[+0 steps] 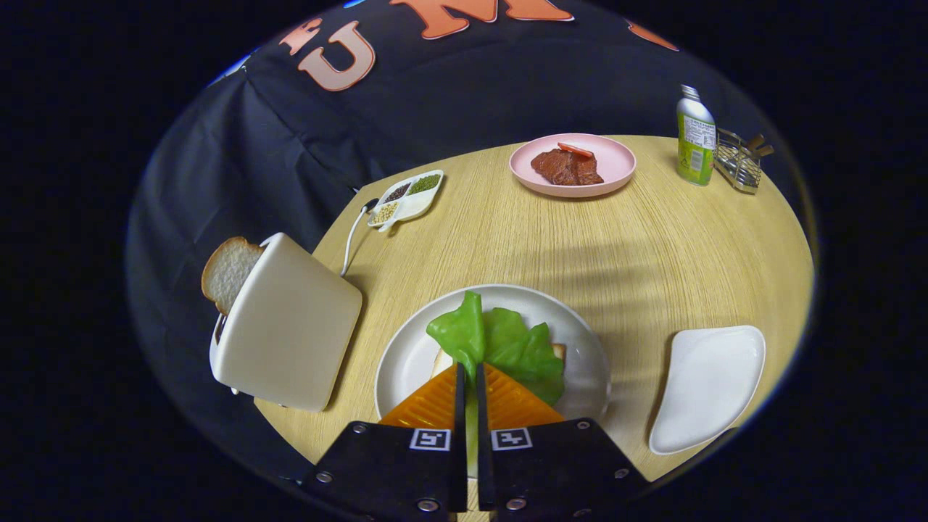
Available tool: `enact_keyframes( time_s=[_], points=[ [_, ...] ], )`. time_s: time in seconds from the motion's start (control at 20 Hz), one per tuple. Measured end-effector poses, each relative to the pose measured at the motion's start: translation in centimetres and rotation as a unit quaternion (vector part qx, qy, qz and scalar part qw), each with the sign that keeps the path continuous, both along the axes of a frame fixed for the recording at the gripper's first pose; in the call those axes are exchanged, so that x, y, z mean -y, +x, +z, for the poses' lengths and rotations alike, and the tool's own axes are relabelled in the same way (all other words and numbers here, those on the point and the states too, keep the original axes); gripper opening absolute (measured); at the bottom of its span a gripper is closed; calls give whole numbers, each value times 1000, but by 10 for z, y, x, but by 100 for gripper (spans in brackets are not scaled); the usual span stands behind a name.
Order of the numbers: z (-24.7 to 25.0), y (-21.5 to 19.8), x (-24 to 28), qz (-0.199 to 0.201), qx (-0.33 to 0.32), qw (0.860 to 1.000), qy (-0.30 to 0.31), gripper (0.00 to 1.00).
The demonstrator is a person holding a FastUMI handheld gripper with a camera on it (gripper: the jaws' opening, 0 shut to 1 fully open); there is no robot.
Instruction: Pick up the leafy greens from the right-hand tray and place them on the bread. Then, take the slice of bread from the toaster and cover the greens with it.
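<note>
Pinching soft, light greens (pixel 507 346) by one edge with gripper (pixel 469 377) above the bread (pixel 558 351), nearly closed.

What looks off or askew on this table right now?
Nothing spilled or damaged. The gripper is shut on the green lettuce leaf, which drapes over the bread on the round white plate. The cream toaster looks tilted, probably from fisheye distortion.

Camera on tool (pixel 467 377), looking down, close above plate (pixel 406 355)
</note>
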State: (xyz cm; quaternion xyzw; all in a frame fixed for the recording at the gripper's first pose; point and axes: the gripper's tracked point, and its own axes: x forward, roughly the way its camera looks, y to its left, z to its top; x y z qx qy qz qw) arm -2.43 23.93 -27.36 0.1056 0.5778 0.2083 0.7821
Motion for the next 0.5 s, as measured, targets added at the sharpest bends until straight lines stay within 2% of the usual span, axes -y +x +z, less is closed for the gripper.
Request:
enact_keyframes(
  time_s=[0.25,0.4,0.5],
  points=[
    [19,7,-9,16,37,999,-9,36],
    [50,3,-21,34,51,998,-7,47],
    [71,2,-32,47,64,997,-6,58]
  ],
)
